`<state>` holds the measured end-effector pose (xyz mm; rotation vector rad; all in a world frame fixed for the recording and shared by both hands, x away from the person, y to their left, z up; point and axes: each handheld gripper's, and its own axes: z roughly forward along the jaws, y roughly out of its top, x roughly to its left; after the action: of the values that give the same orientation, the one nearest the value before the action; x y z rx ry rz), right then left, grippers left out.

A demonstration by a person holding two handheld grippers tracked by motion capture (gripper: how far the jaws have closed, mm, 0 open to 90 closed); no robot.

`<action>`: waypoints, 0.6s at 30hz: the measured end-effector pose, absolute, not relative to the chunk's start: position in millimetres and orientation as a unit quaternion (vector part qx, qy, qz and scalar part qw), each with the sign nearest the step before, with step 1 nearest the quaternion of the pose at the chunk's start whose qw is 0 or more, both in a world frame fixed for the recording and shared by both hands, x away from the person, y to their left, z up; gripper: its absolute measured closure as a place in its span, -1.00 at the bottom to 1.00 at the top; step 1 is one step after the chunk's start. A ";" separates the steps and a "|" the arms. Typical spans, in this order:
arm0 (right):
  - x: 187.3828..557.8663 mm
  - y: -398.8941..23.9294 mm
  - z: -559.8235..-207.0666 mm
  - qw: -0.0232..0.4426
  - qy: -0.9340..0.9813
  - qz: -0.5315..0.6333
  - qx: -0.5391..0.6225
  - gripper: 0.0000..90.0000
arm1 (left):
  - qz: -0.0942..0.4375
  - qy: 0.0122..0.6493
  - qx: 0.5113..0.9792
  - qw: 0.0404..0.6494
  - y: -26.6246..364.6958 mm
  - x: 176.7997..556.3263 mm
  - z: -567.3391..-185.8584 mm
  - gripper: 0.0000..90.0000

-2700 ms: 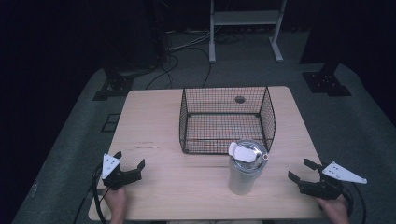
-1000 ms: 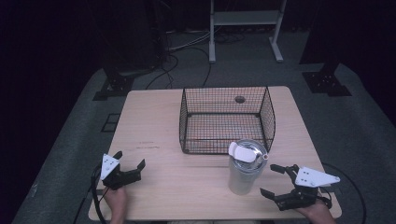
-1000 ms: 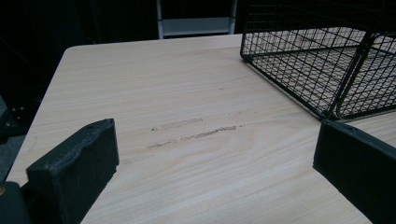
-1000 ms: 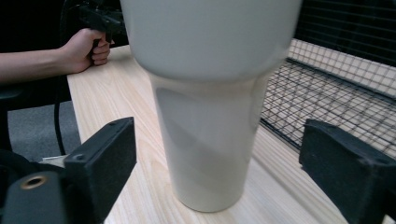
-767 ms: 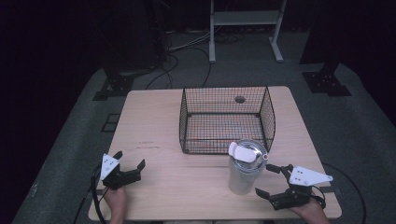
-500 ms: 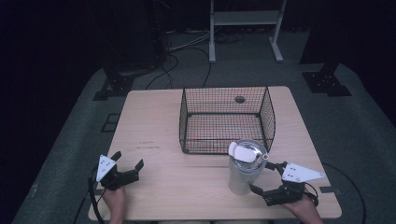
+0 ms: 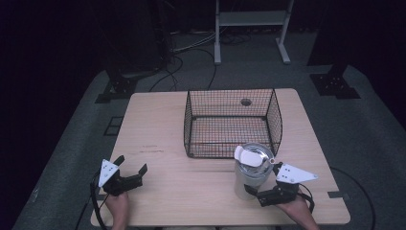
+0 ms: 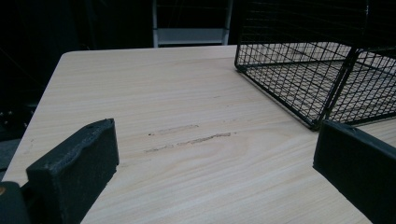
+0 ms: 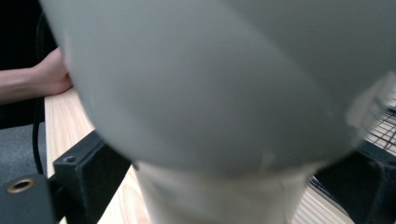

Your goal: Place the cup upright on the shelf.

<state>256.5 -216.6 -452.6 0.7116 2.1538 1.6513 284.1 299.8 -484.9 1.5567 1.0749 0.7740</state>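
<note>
A: Your right hand-held gripper (image 7: 261,188) has its jaws spread wide around the tumbler (image 7: 251,172), not yet clamped. It stands on the counter (image 7: 191,191), just in front of the wire basket (image 7: 230,124).

B: How will it handle?

A: Likely rigid, smooth, a bit slippery and top-heavy. Grip the lower body squarely, below the lid (image 7: 253,156). Your left hand-held gripper (image 7: 131,172) rests released, holding nothing.

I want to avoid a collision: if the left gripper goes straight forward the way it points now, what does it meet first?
Probably the wire basket: the left gripper, jaws open, points over bare table toward its near corner, though it may pass just beside it.
</note>
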 end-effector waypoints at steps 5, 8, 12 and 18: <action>258.6 -212.7 -454.2 0.170 0.751 0.587 0.248 -0.86 | 0.324 0.447 0.653 0.519 299.4 284.0 -484.9 -1.00; 259.3 -210.4 -454.4 0.175 0.749 0.589 0.248 -0.87 | 0.324 0.447 0.653 0.519 299.1 283.8 -484.9 -1.00; 259.9 -208.2 -455.6 0.179 0.745 0.593 0.248 -0.87 | 0.324 0.448 0.653 0.518 299.1 283.9 -485.0 -1.00; 259.5 -204.1 -456.5 0.193 0.743 0.591 0.249 -0.86 | 0.323 0.448 0.652 0.519 299.3 283.9 -485.0 -1.00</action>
<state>259.5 -204.1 -456.5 0.6978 2.0847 1.6589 283.9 299.3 -485.0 1.5643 1.0746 0.7734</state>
